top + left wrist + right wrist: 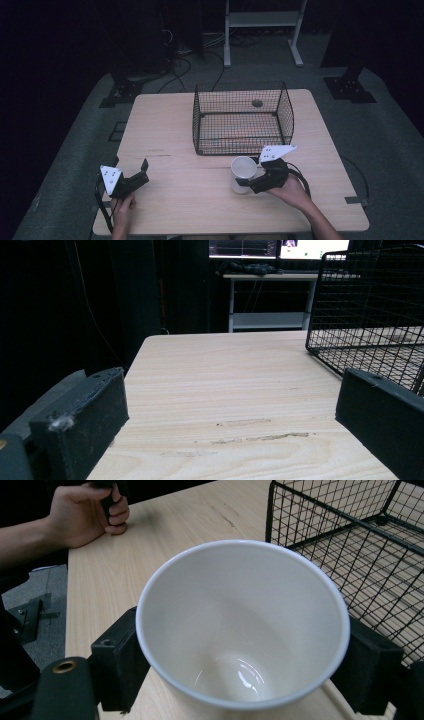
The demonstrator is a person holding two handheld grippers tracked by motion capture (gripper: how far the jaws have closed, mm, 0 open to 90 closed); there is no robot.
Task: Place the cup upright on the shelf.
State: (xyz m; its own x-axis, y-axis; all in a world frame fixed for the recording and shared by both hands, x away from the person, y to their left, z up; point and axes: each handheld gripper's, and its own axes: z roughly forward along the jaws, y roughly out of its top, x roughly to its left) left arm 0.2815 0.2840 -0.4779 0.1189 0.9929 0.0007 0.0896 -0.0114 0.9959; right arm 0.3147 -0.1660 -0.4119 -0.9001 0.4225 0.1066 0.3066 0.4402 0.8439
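White cup (243,630): empty, mouth up, clenched between the jaws of the right gripper (250,183) near the front of the table (165,125). Wire basket (243,119): empty, just beyond the cup, open side up; the right hand is the nearer. Left gripper (141,172): jaws apart, nothing between them, well apart at the left

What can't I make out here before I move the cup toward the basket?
- Cup underside: right gripper view, hidden by its own wall and the jaws.
- Whether the cup has left the table: high view, too small, right gripper covers it.
- Wire basket far side: left gripper view, cut by the edge.
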